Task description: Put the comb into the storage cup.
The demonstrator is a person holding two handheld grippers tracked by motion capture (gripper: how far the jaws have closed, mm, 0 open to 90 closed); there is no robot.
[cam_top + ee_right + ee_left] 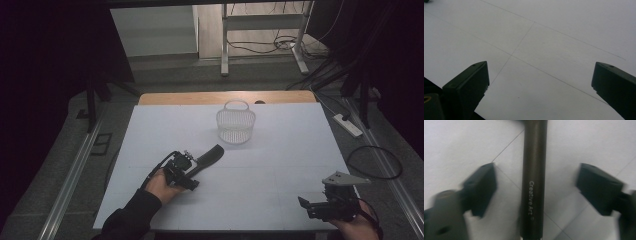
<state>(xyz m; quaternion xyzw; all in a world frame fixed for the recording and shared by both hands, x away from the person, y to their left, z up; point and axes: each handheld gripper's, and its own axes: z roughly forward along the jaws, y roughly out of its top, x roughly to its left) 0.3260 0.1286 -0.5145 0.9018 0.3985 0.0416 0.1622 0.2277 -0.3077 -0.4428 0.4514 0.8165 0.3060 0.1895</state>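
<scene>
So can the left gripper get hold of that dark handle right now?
Probably yes: the left gripper has its jaws open on either side of the dark handle, with bare table around it.

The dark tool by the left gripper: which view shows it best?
The high view: the whole dark tool lies on the table, broad end toward the basket. The left gripper view gives its handle close up between open jaws, reading "Creative Art".
</scene>
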